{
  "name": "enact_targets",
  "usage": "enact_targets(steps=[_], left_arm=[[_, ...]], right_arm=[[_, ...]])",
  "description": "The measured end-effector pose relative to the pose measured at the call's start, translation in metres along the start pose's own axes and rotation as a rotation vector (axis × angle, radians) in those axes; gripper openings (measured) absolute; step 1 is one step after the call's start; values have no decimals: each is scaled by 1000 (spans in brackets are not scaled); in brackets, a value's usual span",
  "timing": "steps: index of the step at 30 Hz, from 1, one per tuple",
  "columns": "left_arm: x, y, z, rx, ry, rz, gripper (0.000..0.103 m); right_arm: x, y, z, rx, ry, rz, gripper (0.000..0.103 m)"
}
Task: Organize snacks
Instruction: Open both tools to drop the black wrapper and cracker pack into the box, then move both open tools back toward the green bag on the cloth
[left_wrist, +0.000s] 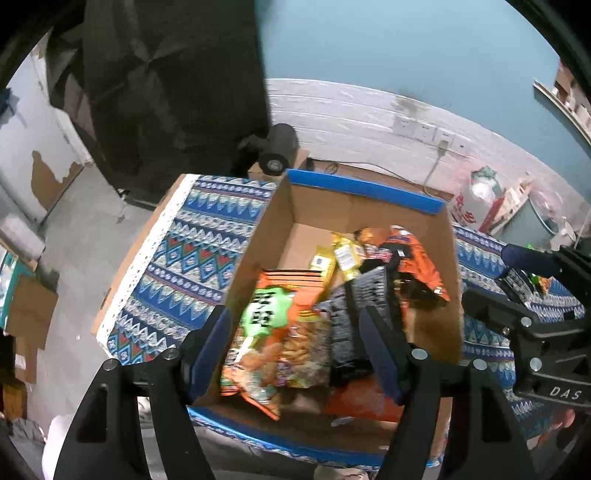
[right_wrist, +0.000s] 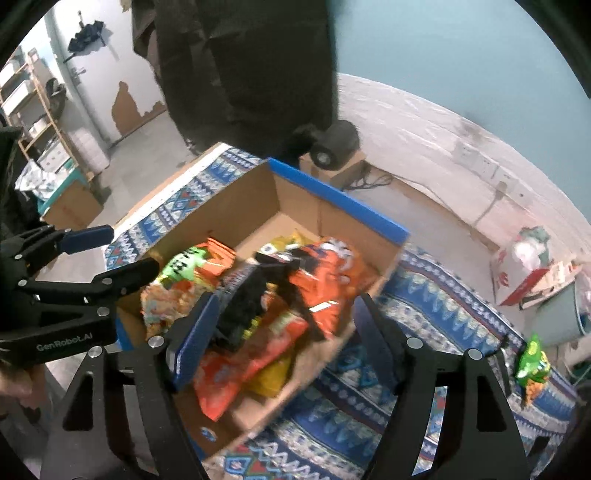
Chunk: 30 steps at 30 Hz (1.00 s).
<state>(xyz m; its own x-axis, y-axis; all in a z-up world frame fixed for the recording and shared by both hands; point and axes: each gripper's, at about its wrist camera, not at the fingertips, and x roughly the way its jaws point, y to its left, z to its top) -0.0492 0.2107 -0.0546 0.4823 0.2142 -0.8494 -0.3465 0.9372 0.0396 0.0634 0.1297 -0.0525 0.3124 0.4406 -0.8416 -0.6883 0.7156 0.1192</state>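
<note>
Cardboard box (left_wrist: 280, 221) is set on patterned cloth (left_wrist: 192, 251), filled with snack bags (left_wrist: 273, 332). Left gripper (left_wrist: 295, 354) is held above the box, jaws spread wide, nothing gripped. Right gripper (right_wrist: 284, 343) likewise wide and empty. One green snack bag (right_wrist: 533, 363) is seen on the cloth at 3 o'clock.

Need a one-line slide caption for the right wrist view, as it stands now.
Right gripper open above a cardboard box of snack bags, left gripper open alongside, one green snack bag outside on the patterned tablecloth.
</note>
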Motion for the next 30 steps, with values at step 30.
enact_targets(steps=[30], left_arm=[[-13, -155, -1, 245, 22, -107, 76]], right_arm=[[-89, -125, -79, 152, -36, -183, 75]])
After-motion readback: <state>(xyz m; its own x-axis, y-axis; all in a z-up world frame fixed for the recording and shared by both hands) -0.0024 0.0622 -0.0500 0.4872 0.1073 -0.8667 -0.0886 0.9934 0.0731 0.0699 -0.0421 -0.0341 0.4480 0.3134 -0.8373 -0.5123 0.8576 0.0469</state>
